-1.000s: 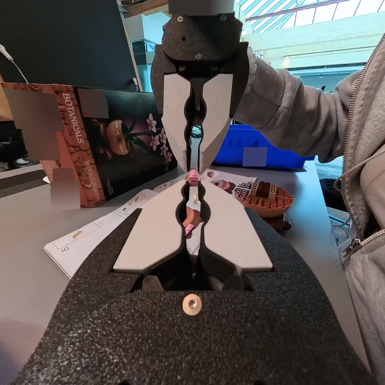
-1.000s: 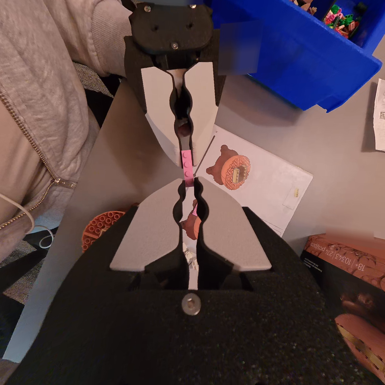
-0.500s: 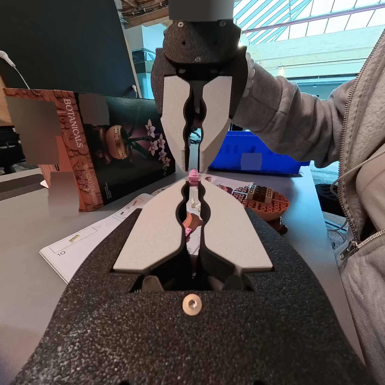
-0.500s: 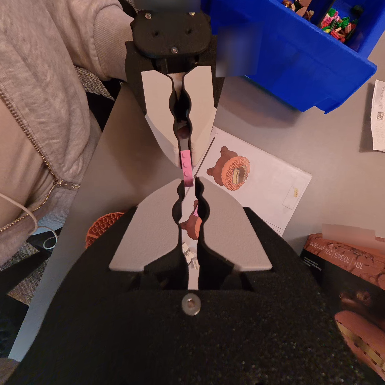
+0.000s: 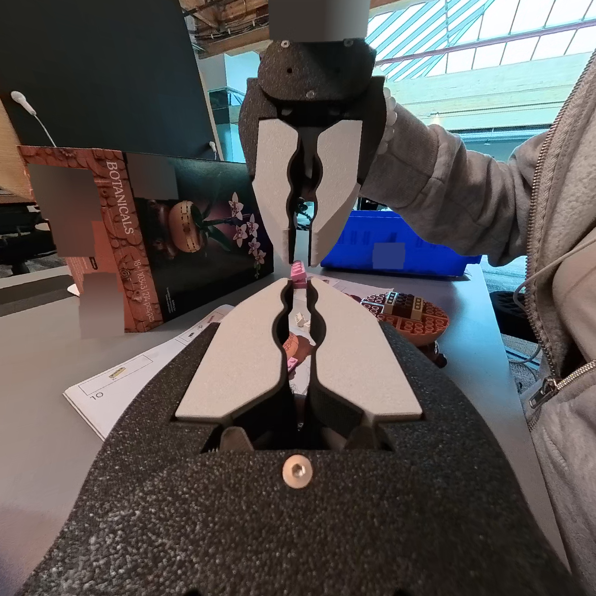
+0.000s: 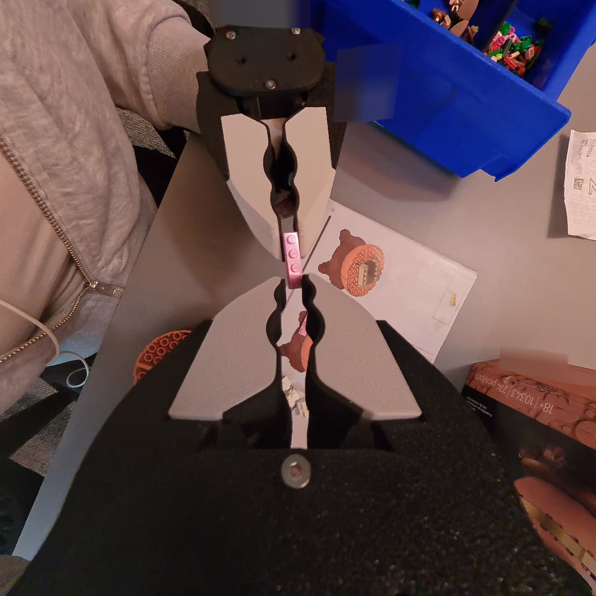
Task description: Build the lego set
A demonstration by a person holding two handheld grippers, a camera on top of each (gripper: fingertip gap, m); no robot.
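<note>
A small pink brick (image 5: 297, 274) (image 6: 293, 258) is held in the air between both grippers, above the instruction booklet (image 5: 129, 390) (image 6: 416, 271). My left gripper (image 5: 298, 282) is shut on one end; it enters the right wrist view (image 6: 292, 248) from the top. My right gripper (image 6: 293, 280) has its tips closed on the brick's other end and comes down from above in the left wrist view (image 5: 299, 259). The round orange-brown studded model (image 5: 416, 319) (image 6: 158, 351) sits on the table to the right of the booklet.
A blue bin (image 6: 467, 106) (image 5: 429, 254) with several loose pieces stands at the back. The set's box (image 5: 193, 232) (image 6: 532, 403) stands at the left. Small white pieces (image 5: 300, 319) lie on the booklet. A paper slip (image 6: 582, 187) lies beyond. A person's grey sleeve (image 5: 467, 193) is at the right. The tips of both grippers are at nearly the same place.
Both grippers have shifted slightly together over the table. The pink brick stays between their tips, with no visible change in either grip.
</note>
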